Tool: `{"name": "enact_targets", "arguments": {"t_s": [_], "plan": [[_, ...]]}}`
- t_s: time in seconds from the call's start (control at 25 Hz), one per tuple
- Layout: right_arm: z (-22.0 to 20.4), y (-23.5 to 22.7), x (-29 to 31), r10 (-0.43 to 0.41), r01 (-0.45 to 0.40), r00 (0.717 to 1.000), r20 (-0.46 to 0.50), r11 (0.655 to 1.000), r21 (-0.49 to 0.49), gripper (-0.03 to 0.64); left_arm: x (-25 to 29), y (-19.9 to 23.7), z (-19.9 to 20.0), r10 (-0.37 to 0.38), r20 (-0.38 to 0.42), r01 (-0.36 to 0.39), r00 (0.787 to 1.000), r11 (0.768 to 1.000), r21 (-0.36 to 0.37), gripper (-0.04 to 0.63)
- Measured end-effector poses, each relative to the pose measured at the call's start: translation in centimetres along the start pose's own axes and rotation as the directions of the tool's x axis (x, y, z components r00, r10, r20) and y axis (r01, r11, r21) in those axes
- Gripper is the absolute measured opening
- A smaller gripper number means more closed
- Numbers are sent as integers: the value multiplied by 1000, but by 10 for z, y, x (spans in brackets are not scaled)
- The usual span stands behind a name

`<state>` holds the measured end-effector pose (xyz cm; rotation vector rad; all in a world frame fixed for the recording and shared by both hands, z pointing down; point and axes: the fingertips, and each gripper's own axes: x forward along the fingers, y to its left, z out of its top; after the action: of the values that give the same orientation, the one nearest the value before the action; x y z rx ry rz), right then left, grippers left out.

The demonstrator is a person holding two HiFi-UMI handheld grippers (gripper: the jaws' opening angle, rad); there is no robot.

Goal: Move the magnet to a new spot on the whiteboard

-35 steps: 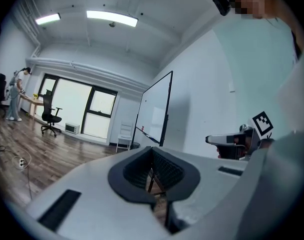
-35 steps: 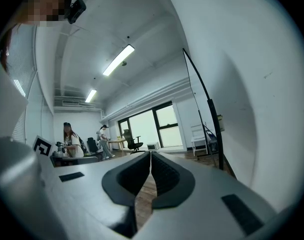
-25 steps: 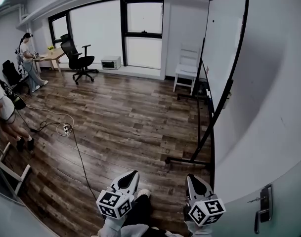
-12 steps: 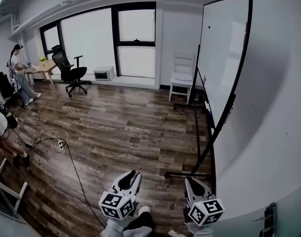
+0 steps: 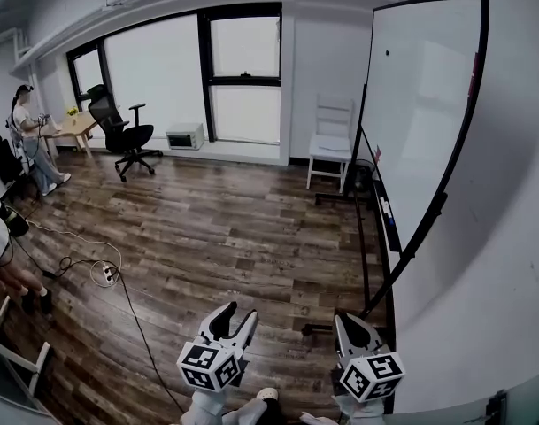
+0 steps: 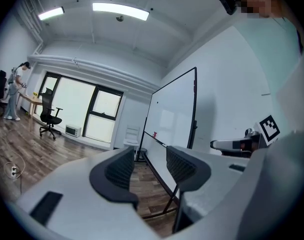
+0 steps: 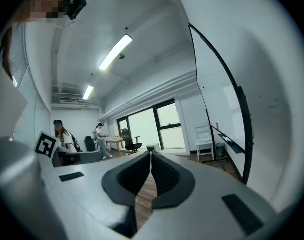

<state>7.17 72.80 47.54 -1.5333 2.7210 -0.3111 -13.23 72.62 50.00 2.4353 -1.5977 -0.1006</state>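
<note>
1. Your left gripper (image 5: 233,313): jaws spread and just been opening, nothing between them.
2. Your right gripper (image 5: 343,320): jaws pressed together, nothing pinched.
3. In the head view both sit at 6 o'clock, side by side with a gap between them, pointing level out over the wood floor (image 5: 234,228).
4. The whiteboard (image 5: 419,113) is at 2 o'clock from your grippers. It stands on a dark stand along the right-hand wall, well apart from both tools.
5. The magnet (image 5: 388,53) is a small dark dot on the board face, toward the board's 11 o'clock and near its upper left corner. Neither gripper touches it.
6. A white chair (image 5: 331,144) is at 12 to 1 o'clock, just beside the board's far end. An office chair (image 5: 127,131) is at 10 o'clock by the windows.
</note>
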Motion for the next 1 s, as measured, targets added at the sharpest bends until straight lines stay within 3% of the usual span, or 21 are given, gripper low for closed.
{"name": "enact_targets", "arguments": {"t_s": [0.6,1.0], "plan": [[8,-15,110,-26,26,1000,9,1000,-2,32,65,89,15,-2,11,2,1000,1000,-4,201],[-4,-17,139,-34,35,999,-29,999,20,32,72,113,4,1,-22,-2,1000,1000,-24,200]]}}
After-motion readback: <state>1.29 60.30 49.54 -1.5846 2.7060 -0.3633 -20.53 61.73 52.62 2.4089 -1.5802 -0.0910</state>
